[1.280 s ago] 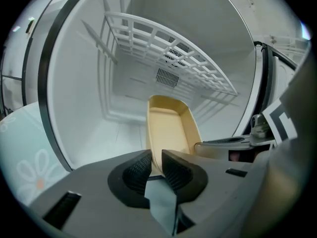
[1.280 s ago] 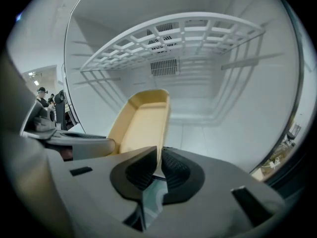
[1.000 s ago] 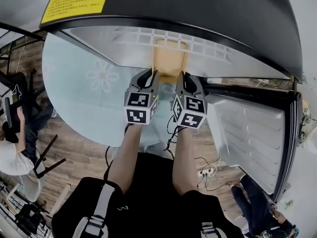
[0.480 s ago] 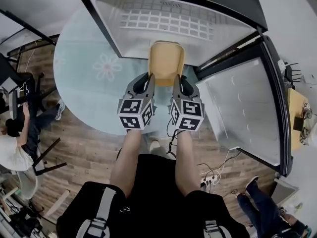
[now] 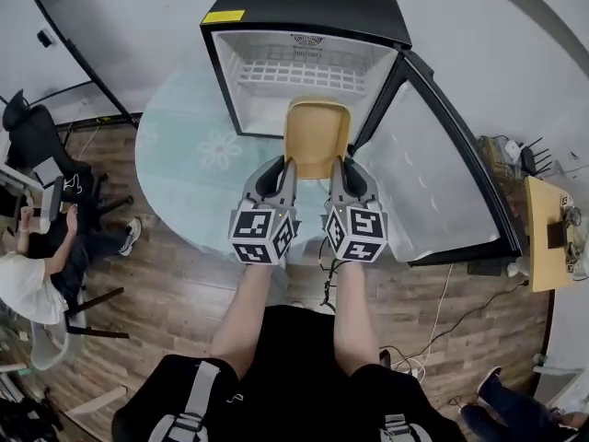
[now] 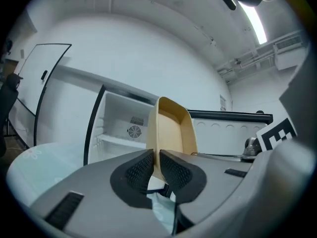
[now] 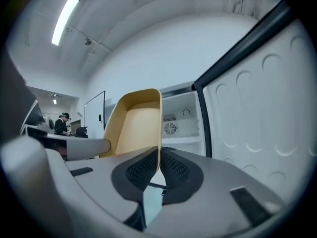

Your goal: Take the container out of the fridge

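An empty tan rectangular container (image 5: pixel 316 137) hangs in the air in front of the open small black fridge (image 5: pixel 304 7). My left gripper (image 5: pixel 284 168) is shut on its left rim and my right gripper (image 5: pixel 335 167) is shut on its right rim. In the left gripper view the container (image 6: pixel 171 130) rises between the jaws of my left gripper (image 6: pixel 157 162), with the white fridge interior (image 6: pixel 121 128) behind. In the right gripper view the container's wall (image 7: pixel 138 125) is pinched in my right gripper (image 7: pixel 159 166). The fridge's shelves look empty.
The fridge door (image 5: pixel 437 182) stands swung open to the right. The fridge sits on a round pale table (image 5: pixel 184 168) with a flower print. A seated person (image 5: pixel 32 265) is at the far left by office chairs. Cables (image 5: pixel 442 311) lie on the wooden floor.
Both grippers have drawn the container back out of the fridge. The view has pulled away, so the whole fridge and its open door now show.
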Tool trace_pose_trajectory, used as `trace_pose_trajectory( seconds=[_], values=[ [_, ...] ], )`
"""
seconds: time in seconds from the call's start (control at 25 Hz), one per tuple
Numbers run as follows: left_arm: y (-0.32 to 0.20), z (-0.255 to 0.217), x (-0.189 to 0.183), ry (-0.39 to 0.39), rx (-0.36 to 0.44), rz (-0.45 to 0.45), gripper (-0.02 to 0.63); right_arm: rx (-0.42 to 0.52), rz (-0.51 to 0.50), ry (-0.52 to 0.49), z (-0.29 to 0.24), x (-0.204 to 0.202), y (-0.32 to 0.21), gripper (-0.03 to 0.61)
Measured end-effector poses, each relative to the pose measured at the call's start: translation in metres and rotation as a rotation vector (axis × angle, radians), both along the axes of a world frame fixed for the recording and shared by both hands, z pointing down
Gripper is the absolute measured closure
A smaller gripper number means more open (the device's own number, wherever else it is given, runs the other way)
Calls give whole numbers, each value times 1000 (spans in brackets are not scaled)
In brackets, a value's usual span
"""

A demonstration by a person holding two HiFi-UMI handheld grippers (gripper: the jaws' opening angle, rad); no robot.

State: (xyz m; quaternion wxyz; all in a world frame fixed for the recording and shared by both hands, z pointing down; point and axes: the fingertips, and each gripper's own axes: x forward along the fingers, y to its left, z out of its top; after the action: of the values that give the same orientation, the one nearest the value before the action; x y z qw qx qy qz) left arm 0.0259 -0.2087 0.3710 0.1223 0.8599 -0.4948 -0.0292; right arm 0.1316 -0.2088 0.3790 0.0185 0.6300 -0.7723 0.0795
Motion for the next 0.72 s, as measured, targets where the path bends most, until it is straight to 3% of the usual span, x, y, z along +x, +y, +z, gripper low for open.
trace_pose_trajectory(
  seconds=[0.2,0.72],
  values=[
    [43,-41,0,-7,87,-7,577,117,-27,-21,-40,0,45,560],
    [72,-49,32,-9,82,20,575,131,-24,-12,-55,32,78,560]
  ],
)
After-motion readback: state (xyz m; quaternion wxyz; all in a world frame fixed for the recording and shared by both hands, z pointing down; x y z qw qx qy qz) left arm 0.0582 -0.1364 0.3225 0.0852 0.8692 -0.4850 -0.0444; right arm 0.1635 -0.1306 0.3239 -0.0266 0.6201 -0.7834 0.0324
